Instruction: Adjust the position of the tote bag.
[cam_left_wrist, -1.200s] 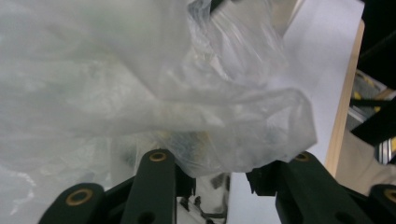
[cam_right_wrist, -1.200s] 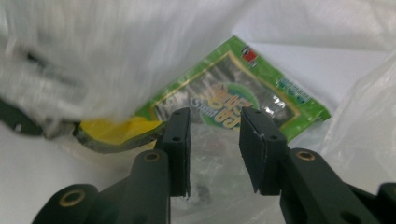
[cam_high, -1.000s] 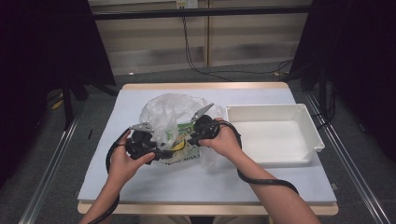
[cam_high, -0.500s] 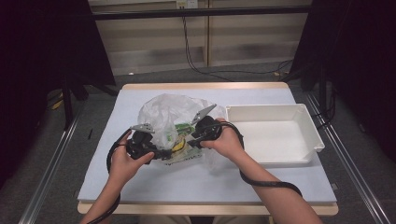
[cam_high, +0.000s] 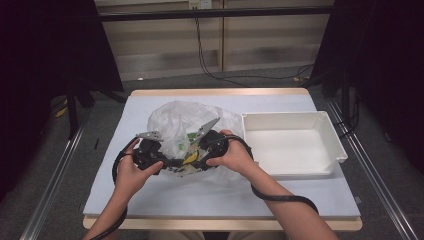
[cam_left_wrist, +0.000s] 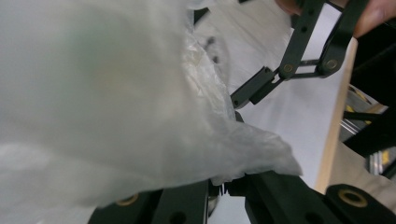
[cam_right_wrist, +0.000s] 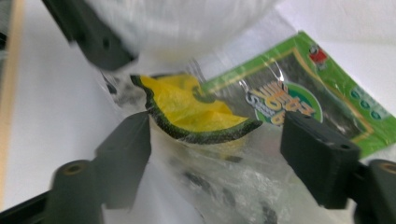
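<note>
A translucent white plastic bag (cam_high: 182, 116) lies mid-table with snack packets inside. My left gripper (cam_high: 170, 163) is at its near edge, and its jaws have just closed on a fold of the bag (cam_left_wrist: 140, 121); in the left gripper view the left gripper (cam_left_wrist: 225, 185) pinches that film. My right gripper (cam_high: 194, 159) faces it from the right. Its jaws have just been opening, and the right gripper (cam_right_wrist: 219, 140) stands open around clear film and a yellow packet (cam_right_wrist: 191, 109), the pads off them. A green seaweed packet (cam_right_wrist: 303, 91) lies just beyond.
A white tray (cam_high: 295, 116) stands to the right of the bag, close to my right hand. The bag lies on a white mat (cam_high: 200, 192) that covers the wooden table. Cables trail from both grippers toward the near edge.
Both hands stay at the bag's near edge. The right hand has shifted slightly; the bag has barely moved.
</note>
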